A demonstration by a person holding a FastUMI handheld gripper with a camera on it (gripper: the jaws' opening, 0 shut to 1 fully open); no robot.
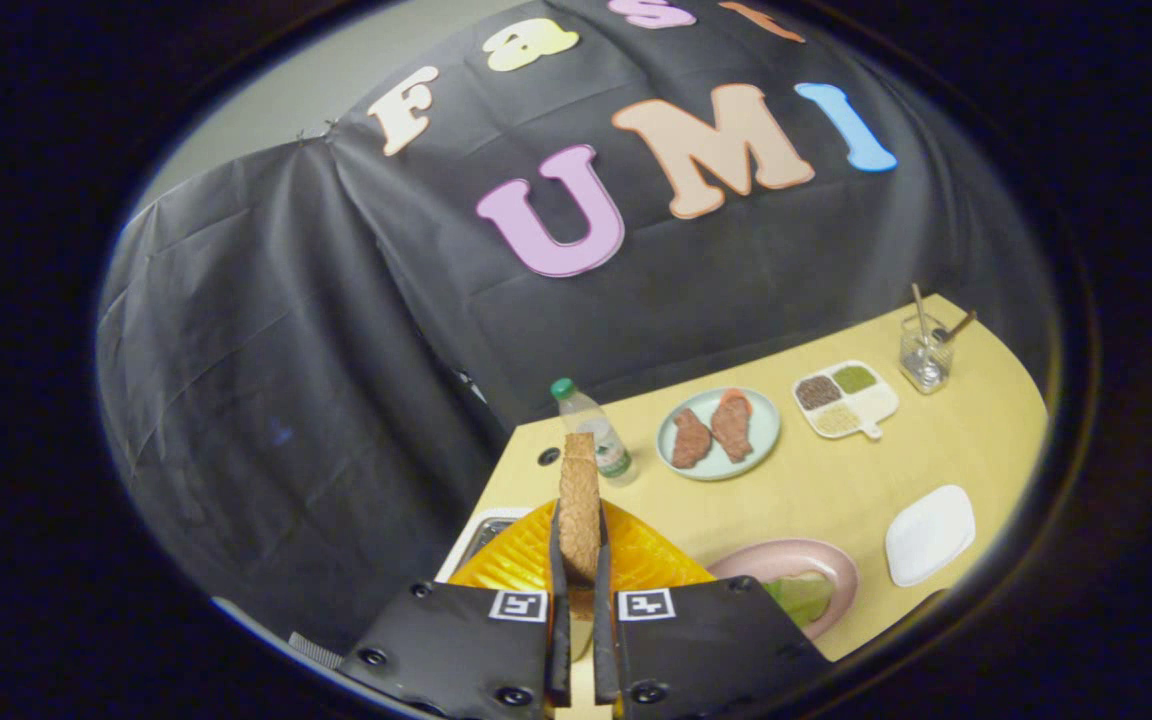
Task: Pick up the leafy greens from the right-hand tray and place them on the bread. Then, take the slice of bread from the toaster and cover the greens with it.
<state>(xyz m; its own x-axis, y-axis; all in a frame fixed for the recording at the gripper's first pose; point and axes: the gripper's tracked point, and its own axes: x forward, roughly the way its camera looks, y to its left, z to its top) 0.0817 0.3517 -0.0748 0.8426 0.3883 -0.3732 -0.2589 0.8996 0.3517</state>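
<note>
Table (pixel 816 490): pale wood, carries everything, with the pink plate as landmark.
Toaster (pixel 526 560): yellow, just left of the pink plate, directly under the lifted slice.
Pink plate (pixel 816 560): leafy greens (pixel 796 597) already lie on it, so it likely awaits its cover.
Gripper (pixel 577 555): fingers pinched on the bread slice (pixel 579 500), held upright on edge, probably to clear the toaster slot.
White tray (pixel 929 533): right of the pink plate.

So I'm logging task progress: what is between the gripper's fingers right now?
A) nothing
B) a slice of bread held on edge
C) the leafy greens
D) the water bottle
B: the gripper is shut on the slice of bread, held on edge between both fingers, while the leafy greens lie on the pink plate.
</note>
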